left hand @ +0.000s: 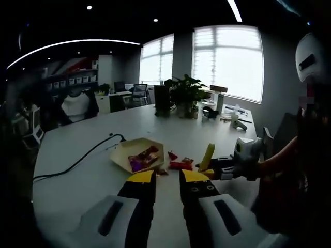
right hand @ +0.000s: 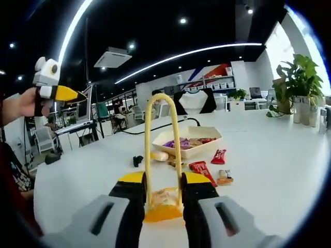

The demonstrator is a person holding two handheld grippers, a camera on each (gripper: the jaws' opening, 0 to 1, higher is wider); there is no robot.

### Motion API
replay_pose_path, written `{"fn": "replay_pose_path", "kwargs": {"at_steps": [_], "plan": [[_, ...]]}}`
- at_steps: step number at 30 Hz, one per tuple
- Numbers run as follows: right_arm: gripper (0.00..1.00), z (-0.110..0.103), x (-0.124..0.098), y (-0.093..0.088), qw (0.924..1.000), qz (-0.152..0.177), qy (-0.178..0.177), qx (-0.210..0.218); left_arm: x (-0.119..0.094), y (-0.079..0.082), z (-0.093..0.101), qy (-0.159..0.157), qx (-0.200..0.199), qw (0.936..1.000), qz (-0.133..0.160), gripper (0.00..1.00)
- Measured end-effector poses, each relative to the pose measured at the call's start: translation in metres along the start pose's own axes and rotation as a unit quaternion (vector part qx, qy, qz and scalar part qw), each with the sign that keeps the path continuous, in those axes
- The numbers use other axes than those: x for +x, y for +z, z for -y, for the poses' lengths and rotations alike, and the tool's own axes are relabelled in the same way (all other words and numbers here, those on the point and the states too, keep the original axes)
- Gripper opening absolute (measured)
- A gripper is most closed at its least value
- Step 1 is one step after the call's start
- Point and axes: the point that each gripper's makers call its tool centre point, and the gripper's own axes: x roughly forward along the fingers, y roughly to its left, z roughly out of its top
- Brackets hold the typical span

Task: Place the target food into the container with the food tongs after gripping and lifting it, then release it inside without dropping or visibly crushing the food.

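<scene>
1. Looking along the left claw [left hand: 168,178] in the left gripper view, its two yellow-tipped jaws stand apart with nothing between them, held above the white table [left hand: 77,186].
   - Ahead of the jaws sits a shallow cardboard container [left hand: 135,152] with purple and red snack packets [left hand: 143,157] inside.
   - More wrapped snacks [left hand: 178,163] lie loose on the table just right of the container.
   - The right claw [left hand: 220,166] comes in from the right, held by a person's hand, with the yellow food tongs [left hand: 207,157] sticking up from it beside those loose snacks.
   - A black cable [left hand: 83,157] runs across the table to the left; potted plants [left hand: 183,93] stand at the far end before the windows.

2. In the right gripper view, the right claw [right hand: 163,194] is closed on the yellow food tongs [right hand: 161,150], whose loop rises between the jaws.
   - A pale wrapped food item [right hand: 164,197] sits low between the tong arms; whether it is lifted off the table I cannot tell.
   - The container [right hand: 189,139] lies further ahead, well apart, with snacks in it.
   - A red packet [right hand: 202,170] and other small snacks lie on the table between.
   - The left claw [right hand: 70,94] hangs high at the left, in a hand.
</scene>
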Motion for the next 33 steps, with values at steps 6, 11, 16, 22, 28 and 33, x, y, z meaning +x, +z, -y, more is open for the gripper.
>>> {"fn": "replay_pose_path", "kwargs": {"at_steps": [6, 11, 16, 22, 28, 33], "plan": [[0.2, 0.003, 0.002, -0.001, 0.9985, -0.052, -0.007, -0.014, 0.0, -0.003, -0.001, 0.002, -0.002, 1.0, -0.003, 0.19], [0.18, -0.001, 0.003, 0.004, 0.9976, -0.067, 0.007, -0.015, -0.002, 0.002, 0.003, -0.006, -0.012, 0.9998, 0.017, 0.19], [0.17, 0.005, 0.0, 0.016, 0.998, -0.058, 0.001, 0.025, -0.005, -0.003, 0.002, 0.001, -0.011, 0.9998, 0.016, 0.19], [0.17, 0.011, 0.0, 0.048, 0.9995, -0.028, -0.006, 0.012, -0.011, -0.009, 0.0, 0.013, -0.018, 0.9996, 0.02, 0.19], [0.17, 0.022, 0.008, 0.084, 0.9999, -0.007, -0.006, 0.009, -0.017, -0.018, -0.001, 0.027, -0.031, 0.9989, 0.023, 0.17], [0.17, 0.036, 0.026, 0.112, 0.9998, 0.011, -0.008, 0.017, -0.027, -0.026, -0.005, 0.044, -0.039, 0.998, 0.024, 0.17]]}}
